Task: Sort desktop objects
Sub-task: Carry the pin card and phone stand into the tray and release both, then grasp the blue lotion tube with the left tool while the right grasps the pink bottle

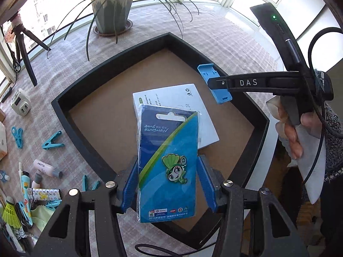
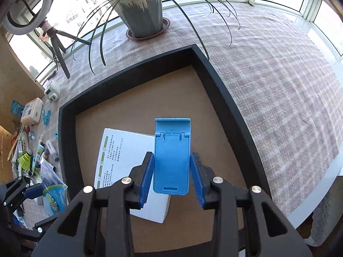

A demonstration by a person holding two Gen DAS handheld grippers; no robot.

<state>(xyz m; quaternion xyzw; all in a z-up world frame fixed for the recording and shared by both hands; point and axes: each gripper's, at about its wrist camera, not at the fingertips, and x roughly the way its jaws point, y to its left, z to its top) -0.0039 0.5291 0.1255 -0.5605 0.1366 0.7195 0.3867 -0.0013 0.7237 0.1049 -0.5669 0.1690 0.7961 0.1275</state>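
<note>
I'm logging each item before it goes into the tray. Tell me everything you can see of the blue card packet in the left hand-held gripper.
The blue card packet is a flat rectangular card sealed in clear, glossy plastic wrap. It has a white hang slot at the top, "2016 KUNSHAN" lettering, green and white curved stripes, a green cartoon mascot pin and sponsor logos along the bottom. The left hand-held gripper clamps its long edges between blue pads, holding it above the black tray and the white booklet lying inside.

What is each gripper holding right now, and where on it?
Left gripper clamps the packaged pin card by its long side edges, toward the lower half. Right gripper clamps the blue phone stand by its long sides.
</note>
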